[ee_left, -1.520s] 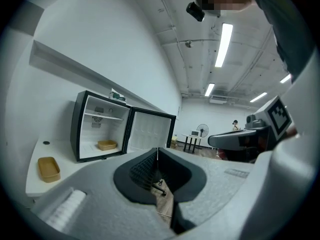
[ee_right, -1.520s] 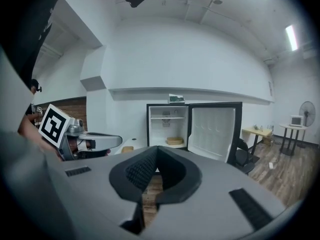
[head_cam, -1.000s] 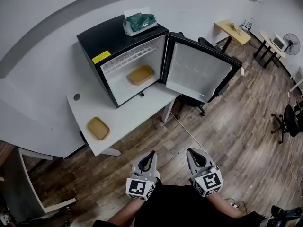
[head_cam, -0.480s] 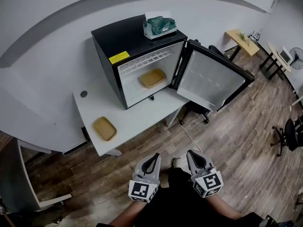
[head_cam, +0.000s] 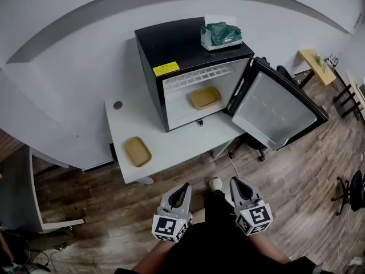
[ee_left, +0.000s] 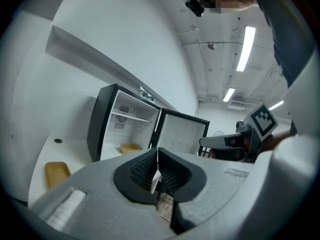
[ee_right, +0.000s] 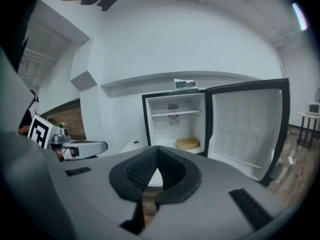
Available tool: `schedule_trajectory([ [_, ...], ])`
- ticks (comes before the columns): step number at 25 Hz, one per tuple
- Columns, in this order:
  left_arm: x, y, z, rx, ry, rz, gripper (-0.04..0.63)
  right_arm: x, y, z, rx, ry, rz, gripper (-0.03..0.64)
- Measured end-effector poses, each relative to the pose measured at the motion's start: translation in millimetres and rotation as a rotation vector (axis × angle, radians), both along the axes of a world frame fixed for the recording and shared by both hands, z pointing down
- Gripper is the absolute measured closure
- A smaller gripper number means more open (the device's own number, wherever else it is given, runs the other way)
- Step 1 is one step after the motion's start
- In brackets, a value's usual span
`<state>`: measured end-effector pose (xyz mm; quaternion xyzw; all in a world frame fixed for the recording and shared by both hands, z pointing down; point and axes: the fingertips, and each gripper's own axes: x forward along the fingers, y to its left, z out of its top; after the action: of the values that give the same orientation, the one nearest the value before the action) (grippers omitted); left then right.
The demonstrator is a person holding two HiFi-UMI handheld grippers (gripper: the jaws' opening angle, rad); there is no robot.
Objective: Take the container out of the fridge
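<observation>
**The fridge has slid to the right in the head view; nothing is taken yet**

Since the earlier head view the fridge (head_cam: pixel 188 79) has moved to the right in the picture, while both grippers stay low in front of the person. The left gripper (head_cam: pixel 183 186) and the right gripper (head_cam: pixel 234 182) are well apart from the fridge, each with its jaws brought together and holding nothing.

The container (head_cam: pixel 205 97) lies on the floor inside the fridge, under the wire shelf. The door (head_cam: pixel 279 110) stands open, so that step looks done (this is my judgement only). Reaching in, gripping and lifting out are all left. A similar tray (head_cam: pixel 138 151) rests on the table (head_cam: pixel 171 144), beside the fridge.

The container is too small to tell whether it has a lid. A pale sliver between the left pads is also unclear.
</observation>
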<state>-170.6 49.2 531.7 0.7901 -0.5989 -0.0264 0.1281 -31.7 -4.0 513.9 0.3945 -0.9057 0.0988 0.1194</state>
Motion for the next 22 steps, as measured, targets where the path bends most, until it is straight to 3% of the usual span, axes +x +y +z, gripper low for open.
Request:
schedule_trajectory([
  [4,-9.0,-34.8,-1.5,0.001,0.014,-0.100,0.577,-4.6,-49.3,-11.4,0.020,-0.045,-0.060,0.617],
  [7,-2.7,-69.2,-6.5,0.017,0.031,-0.118,0.577,0.0,-91.5,-16.9,0.031,-0.057,-0.093,0.617],
  [11,5.9,-119.0,-5.4,-0.009,-0.045,-0.192,0.577,14.5,-141.6,-10.1,0.018,-0.059,-0.119,0.617],
  [13,12.0,-141.4,-4.3,-0.024,-0.048,-0.224,0.577,22.3,-164.9,-6.1,0.002,-0.057,-0.130,0.617],
  [22,50.4,-210.5,-22.1,-0.015,-0.044,-0.219,0.577,31.1,-237.1,-10.4,0.002,-0.082,-0.232,0.617],
])
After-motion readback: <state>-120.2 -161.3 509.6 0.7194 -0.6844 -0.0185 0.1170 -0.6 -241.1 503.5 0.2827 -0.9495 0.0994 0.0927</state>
